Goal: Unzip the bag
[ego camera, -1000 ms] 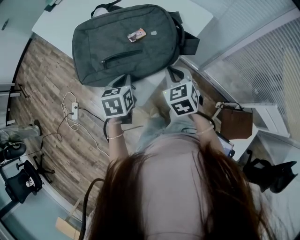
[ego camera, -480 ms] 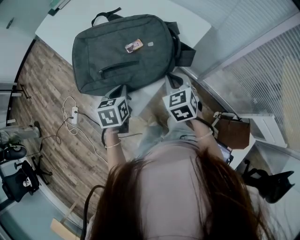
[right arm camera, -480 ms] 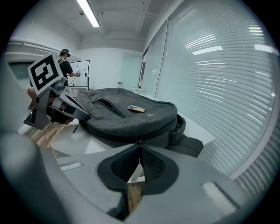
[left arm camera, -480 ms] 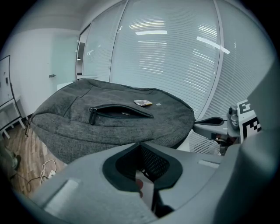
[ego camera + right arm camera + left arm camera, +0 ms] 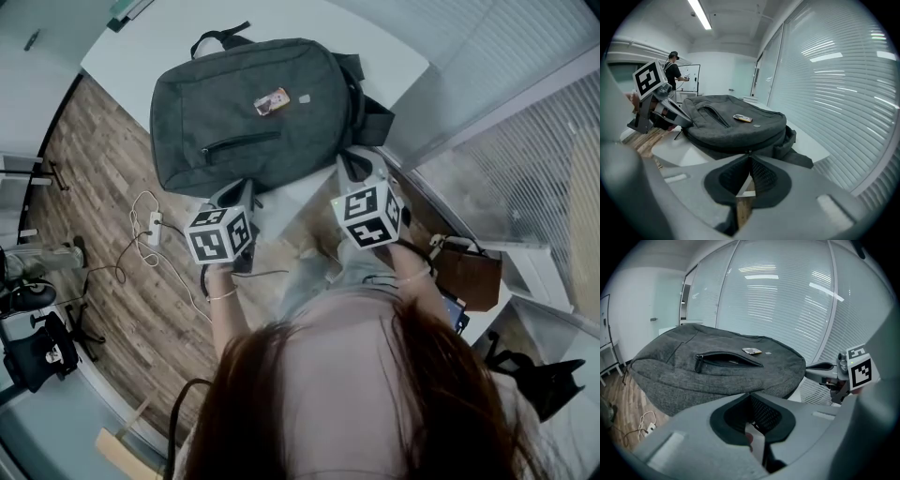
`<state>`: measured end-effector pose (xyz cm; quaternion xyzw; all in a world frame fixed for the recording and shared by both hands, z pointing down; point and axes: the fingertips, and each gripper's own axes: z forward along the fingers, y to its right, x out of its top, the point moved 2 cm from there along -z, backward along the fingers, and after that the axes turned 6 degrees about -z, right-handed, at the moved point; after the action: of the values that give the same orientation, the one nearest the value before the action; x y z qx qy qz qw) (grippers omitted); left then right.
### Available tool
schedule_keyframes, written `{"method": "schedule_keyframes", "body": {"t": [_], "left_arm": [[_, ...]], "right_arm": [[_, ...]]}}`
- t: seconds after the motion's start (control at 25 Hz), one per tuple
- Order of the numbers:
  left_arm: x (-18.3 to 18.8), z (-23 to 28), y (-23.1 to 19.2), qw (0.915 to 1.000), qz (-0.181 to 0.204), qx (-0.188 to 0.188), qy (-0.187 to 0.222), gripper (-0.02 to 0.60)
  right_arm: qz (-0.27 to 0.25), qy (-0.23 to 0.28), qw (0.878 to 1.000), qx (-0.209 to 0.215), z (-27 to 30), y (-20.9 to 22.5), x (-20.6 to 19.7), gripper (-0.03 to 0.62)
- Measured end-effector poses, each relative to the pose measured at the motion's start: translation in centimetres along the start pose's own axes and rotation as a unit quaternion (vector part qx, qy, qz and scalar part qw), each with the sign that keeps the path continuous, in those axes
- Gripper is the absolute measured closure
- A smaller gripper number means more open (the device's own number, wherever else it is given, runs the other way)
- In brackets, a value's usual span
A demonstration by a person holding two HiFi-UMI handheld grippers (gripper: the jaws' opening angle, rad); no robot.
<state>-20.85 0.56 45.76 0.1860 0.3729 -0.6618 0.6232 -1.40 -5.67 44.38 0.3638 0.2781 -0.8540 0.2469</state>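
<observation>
A grey backpack (image 5: 258, 112) lies flat on the white table (image 5: 375, 42), front pocket zip (image 5: 242, 145) facing up and shoulder straps (image 5: 373, 105) at its right. In the left gripper view the backpack (image 5: 717, 369) fills the middle, and its pocket zip (image 5: 727, 360) looks closed. My left gripper (image 5: 232, 194) hovers just short of the bag's near edge, shut and empty. My right gripper (image 5: 355, 167) is beside the bag's near right corner by the straps, shut on nothing. Each gripper shows in the other's view: the left gripper (image 5: 656, 110) and the right gripper (image 5: 841, 373).
A brown handbag (image 5: 471, 272) stands on the floor at the right. A power strip with cables (image 5: 150, 228) lies on the wooden floor at the left, near office chairs (image 5: 37, 356). A blind-covered glass wall (image 5: 787, 301) runs behind the table. A person (image 5: 672, 65) stands far off.
My left gripper has drawn back a little from the bag toward the person. The right gripper keeps its place by the bag's corner. Both jaws stay shut.
</observation>
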Motion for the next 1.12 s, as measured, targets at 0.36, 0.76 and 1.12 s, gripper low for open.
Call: {"method": "schedule_keyframes", "body": {"t": [0.36,0.76,1.12], "left_arm": [[0.1,0.2,0.1,0.9998,0.006,0.015,0.007,0.574],[0.2,-0.1,0.4,0.9989,0.031,0.030,0.020,0.574],[2.6,-0.4,4.7,0.9969,0.042,0.016,0.064,0.514]], "right_arm": [[-0.009,0.012,1.000,0.004,0.4,1.9,0.3,0.583],[-0.007,0.022,0.999,0.040,0.4,1.9,0.2,0.583],[-0.027,0.029,0.997,0.068,0.7,2.1,0.3,0.583]]}}
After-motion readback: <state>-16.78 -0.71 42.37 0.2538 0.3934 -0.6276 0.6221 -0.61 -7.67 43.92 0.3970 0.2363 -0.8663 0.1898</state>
